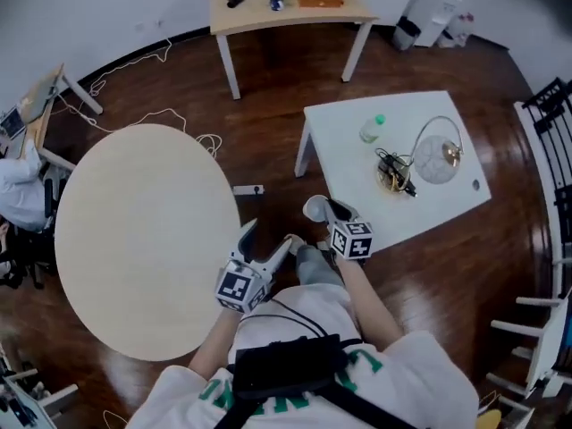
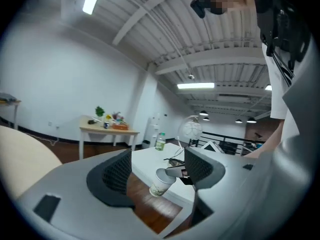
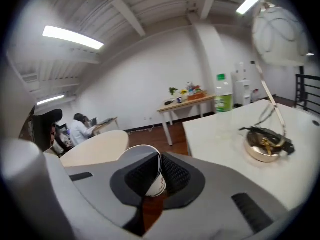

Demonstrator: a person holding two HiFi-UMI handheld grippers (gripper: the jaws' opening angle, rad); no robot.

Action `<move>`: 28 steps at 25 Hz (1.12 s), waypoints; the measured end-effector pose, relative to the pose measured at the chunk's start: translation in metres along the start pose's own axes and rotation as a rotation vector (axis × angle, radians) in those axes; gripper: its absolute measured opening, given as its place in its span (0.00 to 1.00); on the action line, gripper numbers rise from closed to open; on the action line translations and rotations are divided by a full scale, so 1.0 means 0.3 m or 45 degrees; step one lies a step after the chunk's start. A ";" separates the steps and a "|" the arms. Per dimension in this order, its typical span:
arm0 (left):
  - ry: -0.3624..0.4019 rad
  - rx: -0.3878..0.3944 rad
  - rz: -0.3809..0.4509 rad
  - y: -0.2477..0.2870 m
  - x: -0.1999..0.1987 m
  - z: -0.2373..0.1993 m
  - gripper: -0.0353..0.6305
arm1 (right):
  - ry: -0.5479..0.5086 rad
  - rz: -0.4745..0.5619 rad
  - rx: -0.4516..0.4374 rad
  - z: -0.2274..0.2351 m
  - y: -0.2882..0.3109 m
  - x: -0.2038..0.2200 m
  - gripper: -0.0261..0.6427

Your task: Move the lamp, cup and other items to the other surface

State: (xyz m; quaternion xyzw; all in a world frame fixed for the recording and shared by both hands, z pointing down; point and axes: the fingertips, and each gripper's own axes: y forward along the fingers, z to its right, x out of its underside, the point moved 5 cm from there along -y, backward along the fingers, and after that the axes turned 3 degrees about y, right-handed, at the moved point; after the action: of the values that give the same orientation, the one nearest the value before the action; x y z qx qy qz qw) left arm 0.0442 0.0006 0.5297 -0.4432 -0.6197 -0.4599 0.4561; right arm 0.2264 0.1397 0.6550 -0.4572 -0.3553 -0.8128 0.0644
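My right gripper (image 1: 323, 213) is shut on the rim of a white paper cup (image 1: 315, 208), held tilted over the floor just off the white table's near-left edge (image 1: 357, 217). In the right gripper view the cup wall (image 3: 148, 170) is pinched between the pads. My left gripper (image 1: 268, 235) stands open beside it, near the round beige table (image 1: 143, 239); through its jaws I see the cup (image 2: 162, 182). On the white table stand a globe lamp (image 1: 438, 157), a green-capped bottle (image 1: 372, 129) and a brass dish (image 1: 393, 173) with cables in it.
A wooden table (image 1: 349, 12) with small items stands at the back. A seated person (image 1: 18, 195) is at the far left by a desk. A black railing (image 1: 554, 150) runs along the right. White cables (image 1: 152, 114) lie on the dark wood floor.
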 end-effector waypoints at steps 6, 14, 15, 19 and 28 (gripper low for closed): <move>0.062 0.304 -0.034 0.305 0.015 0.150 0.54 | 0.222 0.127 0.349 0.402 -0.227 0.058 0.10; 0.100 0.450 -0.096 0.480 0.055 0.250 0.54 | 0.289 0.120 0.513 0.608 -0.307 0.130 0.10; 0.101 0.451 -0.102 0.486 0.051 0.250 0.54 | 0.287 0.125 0.516 0.609 -0.297 0.136 0.11; 0.060 0.445 -0.126 0.493 0.053 0.257 0.54 | 0.215 0.161 0.564 0.606 -0.303 0.151 0.25; 0.038 0.344 -0.113 0.479 0.027 0.198 0.54 | 0.021 0.350 0.430 0.466 -0.428 -0.092 0.45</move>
State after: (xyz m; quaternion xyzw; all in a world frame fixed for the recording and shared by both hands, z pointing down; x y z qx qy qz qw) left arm 0.1726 0.0859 0.5519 -0.3431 -0.6881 -0.3984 0.5000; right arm 0.2845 0.3176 0.6127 -0.4774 -0.4201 -0.7291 0.2531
